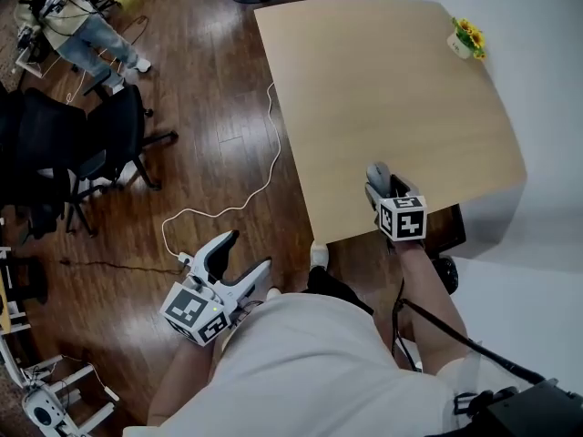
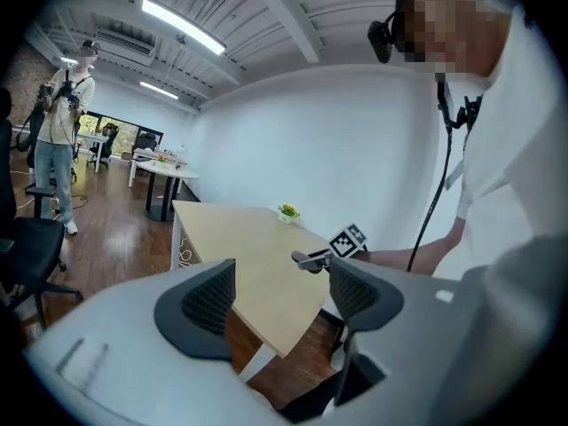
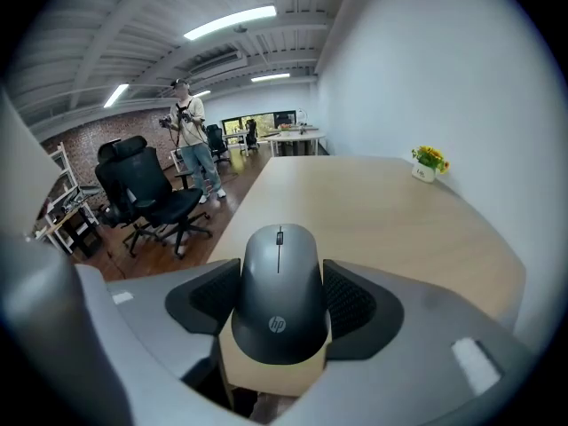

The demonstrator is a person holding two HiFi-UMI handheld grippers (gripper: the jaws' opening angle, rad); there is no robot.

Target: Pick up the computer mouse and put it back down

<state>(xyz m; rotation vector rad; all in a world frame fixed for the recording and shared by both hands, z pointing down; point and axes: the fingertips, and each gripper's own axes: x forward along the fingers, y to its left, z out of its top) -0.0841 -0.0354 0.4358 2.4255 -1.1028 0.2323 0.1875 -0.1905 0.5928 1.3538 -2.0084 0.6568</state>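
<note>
Left gripper (image 2: 282, 282): beside the person's left hip, over the floor and off the table; the jaws stand wide apart with nothing between them; the pads (image 2: 209, 304) are dark, rounded and finely ribbed, set in smooth pale grey shells.
Right gripper (image 3: 281, 269): at the table's near edge, its jaws closed against the two long sides of the computer mouse.
Computer mouse (image 3: 277, 300): a smooth matte dark grey dome, oval from above, with a thin seam down the middle, a small scroll wheel and a pale logo on the hump; it sits over the near edge of the tabletop, and I cannot tell whether it rests on the wood or hangs just above it.
Mouse direction: its long axis runs along the jaws; the wheel end points away from the person across the table, and the logo end faces back toward the gripper.
Table (image 1: 401, 89): a flat, light wood-grain top with a curved right edge.
Floor (image 1: 219, 80): glossy dark brown boards; a thin white cable (image 1: 264, 167) snakes across them, left of the table.
Office chairs (image 1: 100, 144): black, padded, on star-shaped wheeled bases, well left of the table.
Flower pot (image 1: 466, 39): small, white, with yellow blooms, at the table's far right corner.
</note>
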